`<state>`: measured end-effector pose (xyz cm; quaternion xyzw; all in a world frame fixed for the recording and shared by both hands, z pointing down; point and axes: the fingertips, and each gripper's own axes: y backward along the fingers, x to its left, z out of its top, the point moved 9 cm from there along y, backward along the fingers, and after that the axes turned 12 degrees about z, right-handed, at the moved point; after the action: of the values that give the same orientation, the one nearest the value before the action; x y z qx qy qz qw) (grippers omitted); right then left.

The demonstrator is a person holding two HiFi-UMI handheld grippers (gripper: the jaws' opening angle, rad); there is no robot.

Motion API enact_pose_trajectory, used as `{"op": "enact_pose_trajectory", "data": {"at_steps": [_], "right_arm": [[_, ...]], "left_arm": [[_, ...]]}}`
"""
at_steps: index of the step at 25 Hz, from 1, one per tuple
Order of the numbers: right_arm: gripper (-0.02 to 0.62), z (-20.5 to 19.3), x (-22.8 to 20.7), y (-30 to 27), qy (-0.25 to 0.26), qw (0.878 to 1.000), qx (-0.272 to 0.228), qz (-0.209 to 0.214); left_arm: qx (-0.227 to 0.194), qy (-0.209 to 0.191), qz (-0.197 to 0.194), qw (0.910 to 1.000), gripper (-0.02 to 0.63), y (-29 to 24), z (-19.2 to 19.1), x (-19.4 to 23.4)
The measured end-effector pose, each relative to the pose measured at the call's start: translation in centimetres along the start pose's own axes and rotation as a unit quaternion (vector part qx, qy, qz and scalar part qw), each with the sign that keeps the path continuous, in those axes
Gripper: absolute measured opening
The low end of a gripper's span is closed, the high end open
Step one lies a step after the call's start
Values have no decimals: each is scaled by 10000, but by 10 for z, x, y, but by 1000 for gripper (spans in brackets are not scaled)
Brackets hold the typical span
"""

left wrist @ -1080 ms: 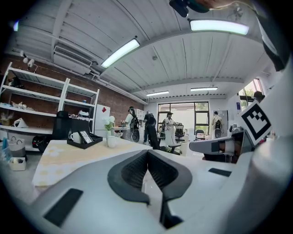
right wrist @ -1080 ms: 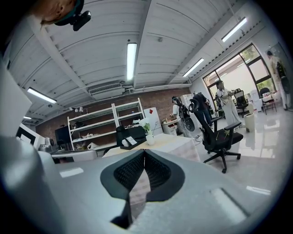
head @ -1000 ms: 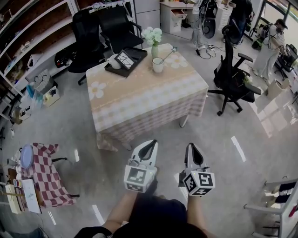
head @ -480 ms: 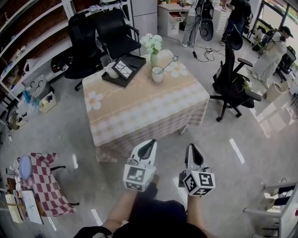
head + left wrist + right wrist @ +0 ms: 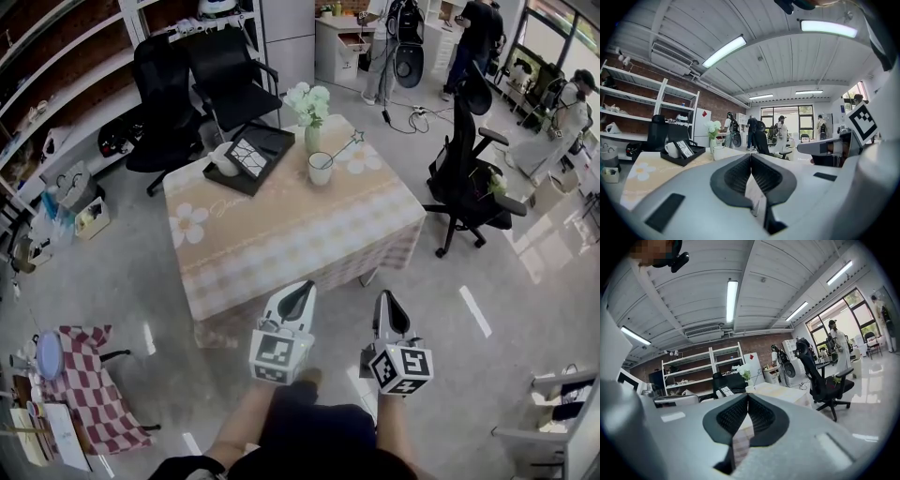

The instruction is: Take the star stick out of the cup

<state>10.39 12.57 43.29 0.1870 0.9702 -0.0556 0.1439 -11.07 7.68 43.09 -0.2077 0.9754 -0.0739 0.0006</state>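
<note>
Holding both grippers out ahead, the person stands short of the table [image 5: 281, 234], with the task's things well apart from either tool. The left gripper [image 5: 302, 289] has its jaws pressed together with nothing between them, as its own view shows. The right gripper [image 5: 387, 296] is likewise closed on nothing.

The white cup [image 5: 321, 168] stands on the far part of the table, straight ahead of the grippers and beyond most of the tabletop. It lies nearly in line with the left gripper, a little toward the right gripper's side, so the left one looks slightly the nearer. The star stick [image 5: 341, 148] stands in the cup. Its long axis leans up and away toward the right gripper's side, with the star at the upper, farther end. That free upper length, not the part inside the cup, is what a gripper would have to pinch, and both pairs of jaws would first have to spread.

Just beyond the cup stands a vase [image 5: 312, 139] of white flowers [image 5: 309, 97], close enough to be knocked during a reach. On the left gripper's side of the cup sits a black tray [image 5: 264, 142]; it holds a white mug [image 5: 223, 159] and a patterned square card [image 5: 249, 152]. From here the cup seems to hold only the stick.
</note>
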Motion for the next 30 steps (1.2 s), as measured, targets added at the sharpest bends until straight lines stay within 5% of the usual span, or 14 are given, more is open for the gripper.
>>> {"op": "enact_pose_trajectory", "data": {"at_steps": [30], "right_arm": [[2,5,-7,-47,16,9999,45,122]], "left_arm": [[59,209,19,9998,11,-35,0,27]]}}
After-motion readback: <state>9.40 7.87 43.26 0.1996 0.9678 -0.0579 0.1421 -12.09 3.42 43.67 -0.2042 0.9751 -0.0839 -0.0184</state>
